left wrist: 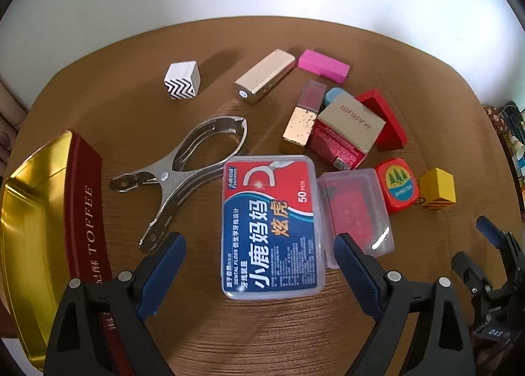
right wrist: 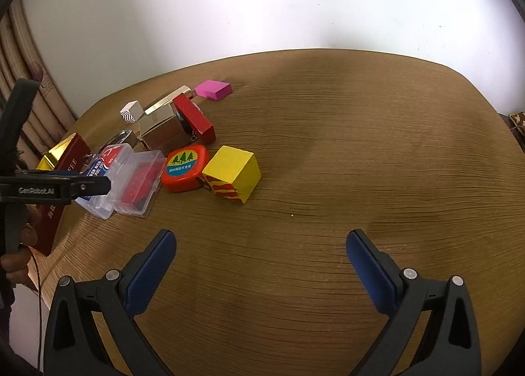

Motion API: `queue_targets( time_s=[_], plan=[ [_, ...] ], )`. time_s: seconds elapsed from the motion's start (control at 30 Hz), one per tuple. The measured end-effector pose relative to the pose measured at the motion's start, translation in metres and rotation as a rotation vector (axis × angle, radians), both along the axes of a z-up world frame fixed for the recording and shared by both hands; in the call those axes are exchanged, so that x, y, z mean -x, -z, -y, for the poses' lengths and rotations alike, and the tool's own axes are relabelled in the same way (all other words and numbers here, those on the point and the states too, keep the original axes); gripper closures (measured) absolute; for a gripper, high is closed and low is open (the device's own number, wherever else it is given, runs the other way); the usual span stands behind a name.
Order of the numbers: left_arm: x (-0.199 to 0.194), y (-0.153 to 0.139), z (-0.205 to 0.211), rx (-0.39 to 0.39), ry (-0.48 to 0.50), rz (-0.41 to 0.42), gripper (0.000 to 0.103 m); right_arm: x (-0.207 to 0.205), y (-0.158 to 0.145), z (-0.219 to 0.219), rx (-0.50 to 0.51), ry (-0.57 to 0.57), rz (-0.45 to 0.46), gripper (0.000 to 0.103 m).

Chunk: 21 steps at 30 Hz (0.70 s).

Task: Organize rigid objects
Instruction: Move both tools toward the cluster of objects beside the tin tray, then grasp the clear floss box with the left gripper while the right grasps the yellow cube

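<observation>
Sorting barely begun: left tool [left wrist: 259,254] spread wide, straddling floss box [left wrist: 270,228] mid-bench, gripping nothing. Right tool [right wrist: 261,253] likewise released over bare bench [right wrist: 361,146]. Tin [left wrist: 29,212] at left edge looks empty; clip [left wrist: 183,166], blocks, tape measure [left wrist: 397,185] all outside.

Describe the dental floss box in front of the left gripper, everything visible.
The clear plastic dental floss box with a blue-and-red label lies flat on the brown wood-grain table, lid shut. The label shows a floss pick and "50 PCS". It sits between the fingers of the open left gripper, apparently untouched. A smaller clear plastic case with red contents abuts its right side.
</observation>
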<state>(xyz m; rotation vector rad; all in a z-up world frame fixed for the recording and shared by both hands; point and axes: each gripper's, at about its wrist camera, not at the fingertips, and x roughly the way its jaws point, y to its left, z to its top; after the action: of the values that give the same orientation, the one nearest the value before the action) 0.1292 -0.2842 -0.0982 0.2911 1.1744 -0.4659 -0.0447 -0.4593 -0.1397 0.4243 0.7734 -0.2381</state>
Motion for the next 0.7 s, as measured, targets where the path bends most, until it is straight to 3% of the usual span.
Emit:
queue_targets(
  time_s=[0.2, 0.3, 0.4, 0.43, 0.7],
  plan=[
    [-0.010, 0.009, -0.006, 0.019, -0.042, -0.022, 0.010, -0.002, 0.003, 0.002, -0.026, -0.001, -0.007, 0.000],
    [-0.014, 0.022, -0.010, 0.059, -0.033, -0.086, 0.027, -0.002, 0.005, 0.004, -0.041, 0.000, -0.005, 0.000],
    [-0.013, 0.022, -0.007, 0.033, -0.027, -0.049, 0.031, -0.002, 0.006, 0.005, -0.049, -0.003, -0.008, 0.000],
    [-0.013, 0.022, -0.006, 0.032, -0.029, -0.043, 0.040, -0.002, 0.006, 0.005, -0.049, -0.004, -0.008, 0.000],
    [-0.003, 0.017, -0.017, 0.102, -0.062, -0.026, 0.040, -0.004, 0.006, 0.011, -0.079, -0.011, -0.009, 0.000]
  ],
)
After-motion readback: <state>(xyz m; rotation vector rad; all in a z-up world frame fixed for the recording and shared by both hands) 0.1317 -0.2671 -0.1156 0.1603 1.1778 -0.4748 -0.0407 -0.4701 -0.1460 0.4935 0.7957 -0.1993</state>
